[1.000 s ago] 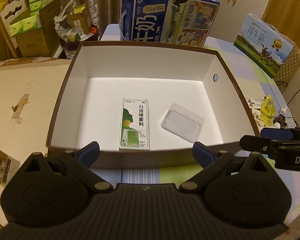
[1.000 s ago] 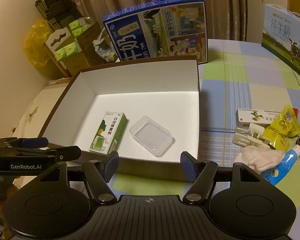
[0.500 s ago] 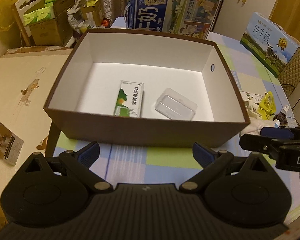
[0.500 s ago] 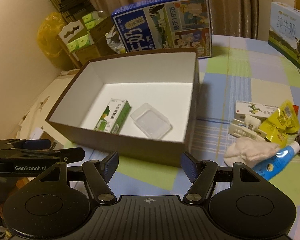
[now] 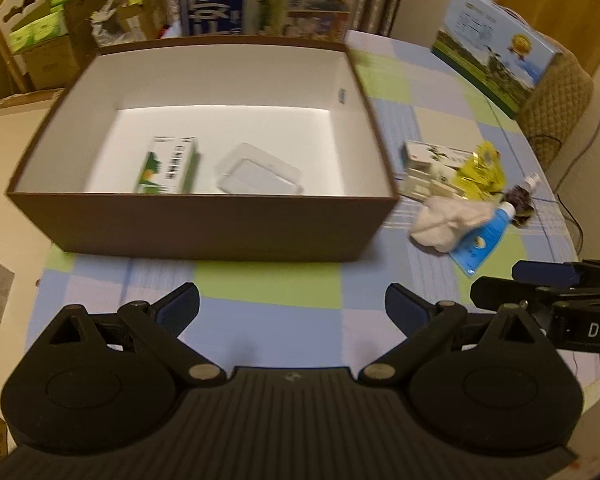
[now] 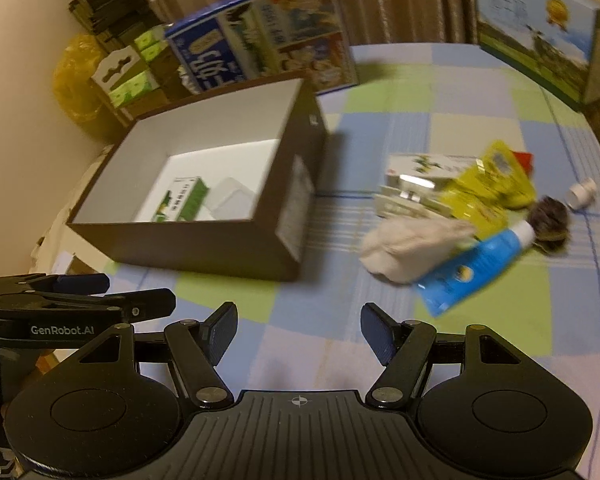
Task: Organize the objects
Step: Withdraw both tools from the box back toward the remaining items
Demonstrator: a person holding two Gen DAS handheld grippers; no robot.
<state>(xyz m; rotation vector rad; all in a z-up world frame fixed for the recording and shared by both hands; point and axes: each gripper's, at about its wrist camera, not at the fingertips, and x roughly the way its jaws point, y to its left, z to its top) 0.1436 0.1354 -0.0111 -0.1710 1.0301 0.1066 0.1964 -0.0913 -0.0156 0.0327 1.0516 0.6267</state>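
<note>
While I hover near the brown box (image 5: 203,232), both my left gripper (image 5: 291,306) and right gripper (image 6: 297,334) released, empty, clutter pile (image 6: 460,220) right.

Carton (image 5: 167,164) and tray (image 5: 259,170) in box (image 5: 203,228) — clutter (image 5: 452,200) right.

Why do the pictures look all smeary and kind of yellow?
Left wrist view: warm yellowish room light, and the green carton in the brown box is smeared by motion blur. Right wrist view: stronger blur on the blue tube and yellow packets; the fisheye lens bends the checked tablecloth.
</note>
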